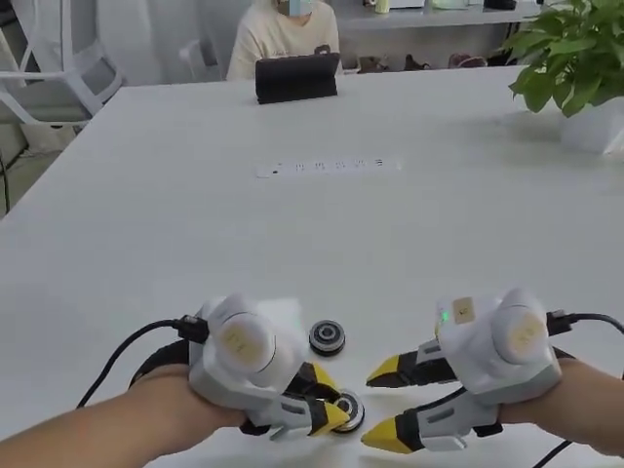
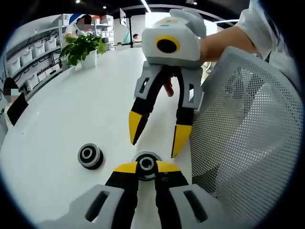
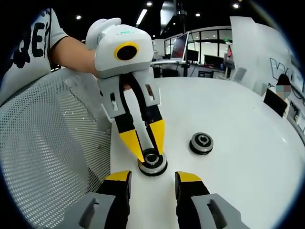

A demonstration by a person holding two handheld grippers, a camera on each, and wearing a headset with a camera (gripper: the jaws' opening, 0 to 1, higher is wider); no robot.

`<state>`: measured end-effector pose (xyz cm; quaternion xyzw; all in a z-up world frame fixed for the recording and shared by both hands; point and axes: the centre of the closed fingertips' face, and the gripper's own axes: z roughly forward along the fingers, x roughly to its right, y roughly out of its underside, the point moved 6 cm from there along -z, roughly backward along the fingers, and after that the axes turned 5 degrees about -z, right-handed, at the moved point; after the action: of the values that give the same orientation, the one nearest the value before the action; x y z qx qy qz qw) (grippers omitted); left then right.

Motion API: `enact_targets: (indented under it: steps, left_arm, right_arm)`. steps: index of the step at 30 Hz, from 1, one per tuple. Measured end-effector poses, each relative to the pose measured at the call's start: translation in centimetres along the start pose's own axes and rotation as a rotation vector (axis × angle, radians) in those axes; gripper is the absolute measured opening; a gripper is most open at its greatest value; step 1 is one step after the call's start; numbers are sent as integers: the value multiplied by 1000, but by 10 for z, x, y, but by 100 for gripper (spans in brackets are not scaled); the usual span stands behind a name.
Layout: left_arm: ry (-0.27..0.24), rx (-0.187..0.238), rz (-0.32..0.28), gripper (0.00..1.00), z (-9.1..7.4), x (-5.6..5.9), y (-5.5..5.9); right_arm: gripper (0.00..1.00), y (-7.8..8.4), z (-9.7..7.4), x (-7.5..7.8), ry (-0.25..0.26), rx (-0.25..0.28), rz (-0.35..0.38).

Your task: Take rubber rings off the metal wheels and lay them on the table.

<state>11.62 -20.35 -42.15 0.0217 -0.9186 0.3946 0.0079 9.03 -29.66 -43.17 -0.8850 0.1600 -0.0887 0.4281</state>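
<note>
At lower left of the head view our left gripper [image 1: 330,414] reaches rightward with its jaws drawn narrow. The tips seem to nip the near wheel [image 1: 351,410], which lies flat on the table [image 1: 292,224] at bottom centre, axle upright. The far wheel [image 1: 327,337] sits free just above it in frame. At lower right the right gripper [image 1: 382,405] points leftward, jaws spread wide and empty. In its own view the near wheel lies straight ahead, centred just beyond the tips, its dark rubber ring [image 3: 152,173] facing them. We judge the right gripper should advance for the ring while the left steadies
</note>
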Motion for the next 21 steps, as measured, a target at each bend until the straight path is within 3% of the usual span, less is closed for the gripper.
enact_targets:
  steps: [21]
  left_arm:
    - [9,25,6,7,0,0,1]
  right_arm:
    - [28,-2,12,4,-21,13,33]
